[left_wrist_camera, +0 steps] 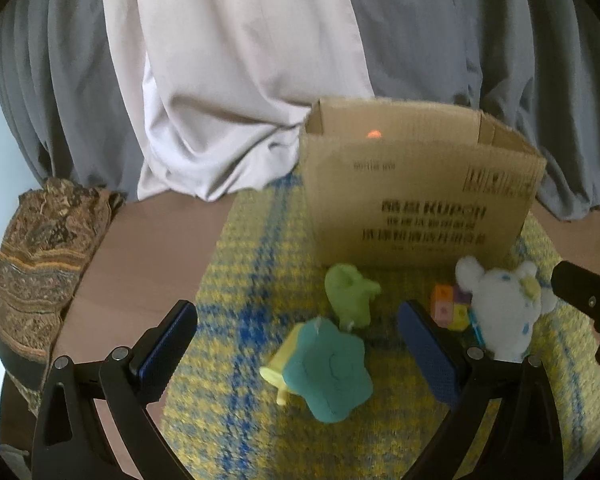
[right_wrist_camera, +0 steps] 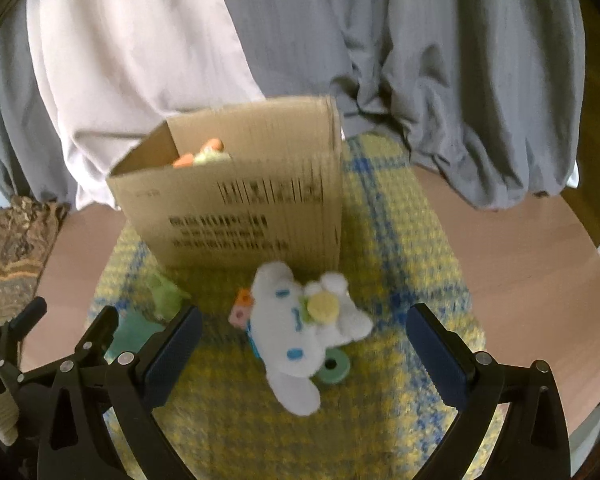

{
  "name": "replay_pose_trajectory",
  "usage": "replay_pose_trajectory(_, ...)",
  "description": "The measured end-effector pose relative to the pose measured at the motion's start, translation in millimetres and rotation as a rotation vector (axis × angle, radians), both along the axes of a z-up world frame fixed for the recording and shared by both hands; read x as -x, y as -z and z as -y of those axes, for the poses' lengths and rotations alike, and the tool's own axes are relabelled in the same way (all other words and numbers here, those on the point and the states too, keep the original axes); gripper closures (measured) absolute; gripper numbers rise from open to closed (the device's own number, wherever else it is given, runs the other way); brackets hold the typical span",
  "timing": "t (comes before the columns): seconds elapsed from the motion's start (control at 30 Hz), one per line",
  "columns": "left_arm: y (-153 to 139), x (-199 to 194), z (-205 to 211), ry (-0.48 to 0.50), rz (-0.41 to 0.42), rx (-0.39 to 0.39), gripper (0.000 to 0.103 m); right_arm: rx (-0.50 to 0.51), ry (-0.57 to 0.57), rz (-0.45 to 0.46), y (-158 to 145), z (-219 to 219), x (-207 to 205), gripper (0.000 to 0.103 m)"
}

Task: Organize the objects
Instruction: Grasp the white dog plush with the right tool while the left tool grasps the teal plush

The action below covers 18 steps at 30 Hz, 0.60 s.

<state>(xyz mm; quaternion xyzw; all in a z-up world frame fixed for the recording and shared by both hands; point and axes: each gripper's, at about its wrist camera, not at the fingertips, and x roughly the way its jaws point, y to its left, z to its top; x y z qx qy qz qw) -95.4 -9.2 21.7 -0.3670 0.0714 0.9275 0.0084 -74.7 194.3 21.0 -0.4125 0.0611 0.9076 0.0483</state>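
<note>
A cardboard box [left_wrist_camera: 420, 204] [right_wrist_camera: 252, 208] stands open-topped on a yellow and blue mat [left_wrist_camera: 244, 280] [right_wrist_camera: 380, 240], with orange and pale toys [right_wrist_camera: 202, 154] inside. In front of it lie a teal and yellow plush [left_wrist_camera: 324, 372], a light green plush [left_wrist_camera: 350, 294] [right_wrist_camera: 164, 296], a white plush dog [left_wrist_camera: 500, 308] [right_wrist_camera: 304, 328], coloured blocks [left_wrist_camera: 450, 306] [right_wrist_camera: 242, 308] and a green ring [right_wrist_camera: 332, 368]. My left gripper [left_wrist_camera: 296, 344] is open, the teal plush between its fingers, untouched. My right gripper [right_wrist_camera: 304, 344] is open around the white dog.
The mat lies on a round wooden table [left_wrist_camera: 140, 248] [right_wrist_camera: 520, 260]. A patterned brown cloth bundle [left_wrist_camera: 40, 256] [right_wrist_camera: 12, 256] sits at the left edge. Grey and white curtains [left_wrist_camera: 240, 80] [right_wrist_camera: 440, 80] hang behind the box.
</note>
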Motion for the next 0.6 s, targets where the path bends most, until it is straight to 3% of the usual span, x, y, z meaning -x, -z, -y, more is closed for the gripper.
replay_pose_trajectory(0.6, 57, 10, 1, 0.046, 0.116, -0.038, 0.001, 0.004, -0.008, 0.136, 62, 4, 19, 0.001)
